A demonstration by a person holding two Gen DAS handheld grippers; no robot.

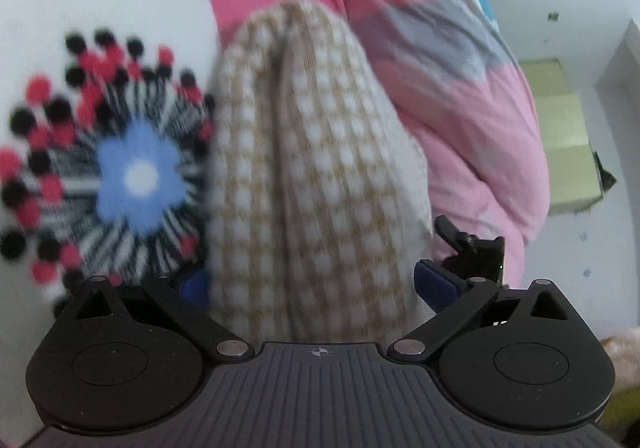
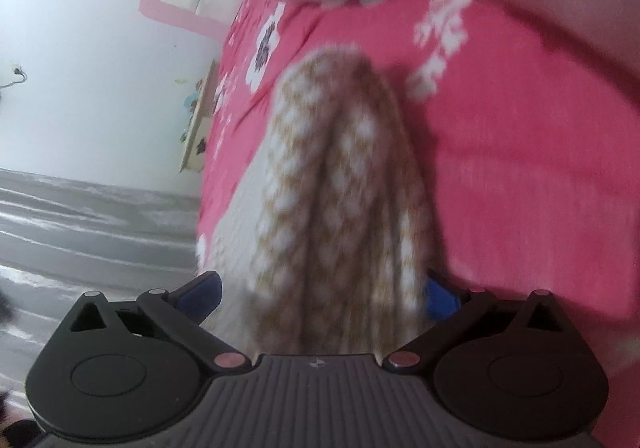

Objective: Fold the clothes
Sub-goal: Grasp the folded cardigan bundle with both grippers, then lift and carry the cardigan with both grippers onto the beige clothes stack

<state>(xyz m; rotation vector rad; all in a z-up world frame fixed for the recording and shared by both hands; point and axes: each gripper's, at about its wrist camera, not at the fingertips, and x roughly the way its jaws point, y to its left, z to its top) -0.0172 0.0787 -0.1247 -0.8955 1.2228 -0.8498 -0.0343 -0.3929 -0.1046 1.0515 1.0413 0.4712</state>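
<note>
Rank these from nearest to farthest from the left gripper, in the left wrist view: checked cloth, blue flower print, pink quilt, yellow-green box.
1. Checked cloth: between the open jaws of the left gripper.
2. Blue flower print: on the bedspread, left of the cloth.
3. Pink quilt: bunched up behind, right; too close to the print to rank firmly.
4. Yellow-green box: far right, by the wall.

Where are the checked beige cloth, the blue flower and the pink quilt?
checked beige cloth [image 1: 320, 167], left wrist view, middle of its bunched folds.
blue flower [image 1: 138, 177], left wrist view, white centre of the print.
pink quilt [image 1: 472, 119], left wrist view, its bulging side.
</note>
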